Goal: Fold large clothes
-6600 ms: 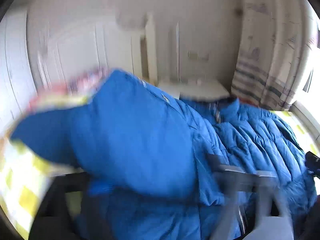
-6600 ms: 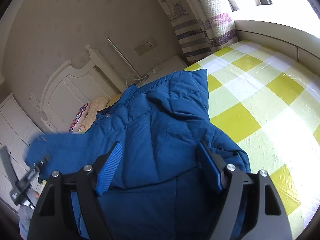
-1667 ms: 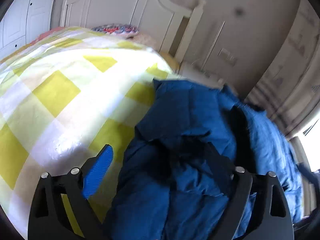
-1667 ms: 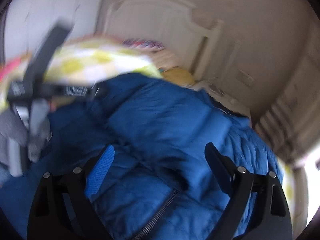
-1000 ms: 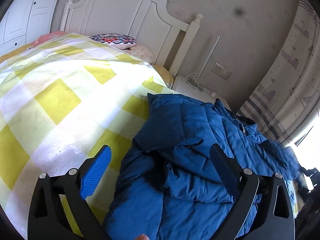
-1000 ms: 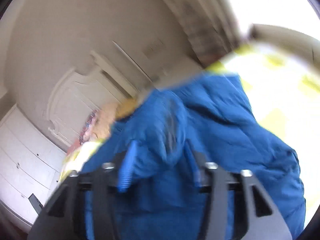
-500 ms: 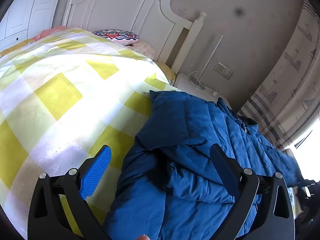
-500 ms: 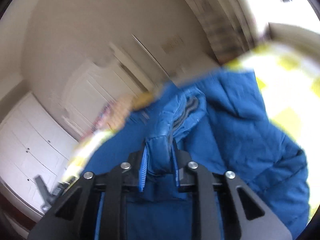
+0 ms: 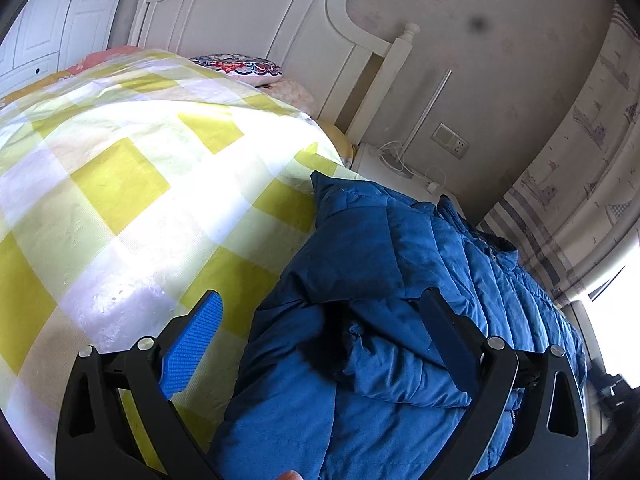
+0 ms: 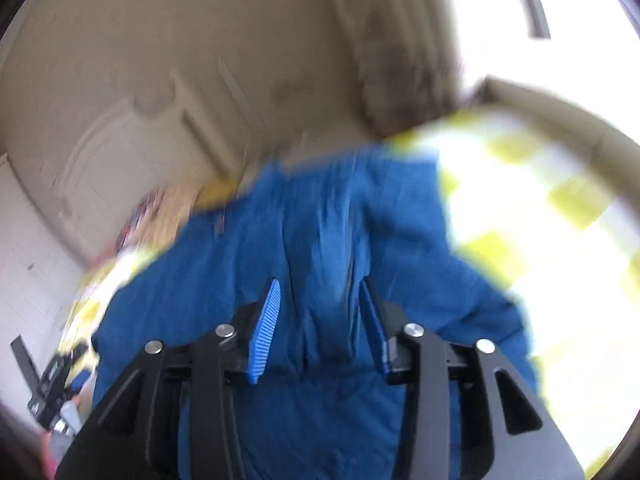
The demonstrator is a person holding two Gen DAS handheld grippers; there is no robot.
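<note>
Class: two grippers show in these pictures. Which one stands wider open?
The left gripper: its fingers are spread wide over the blue jacket. The right gripper is narrower, with a jacket fold between its fingers.

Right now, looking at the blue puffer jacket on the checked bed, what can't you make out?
- Right wrist view: motion blur smears the blue quilted puffer jacket; whether the right gripper, whose fingers have just been opening, still pinches fabric is unclear.
- Left wrist view: the jacket's near end is cut off by the bottom edge, behind the open left gripper.
- Its zipper side is hidden by folds.
</note>
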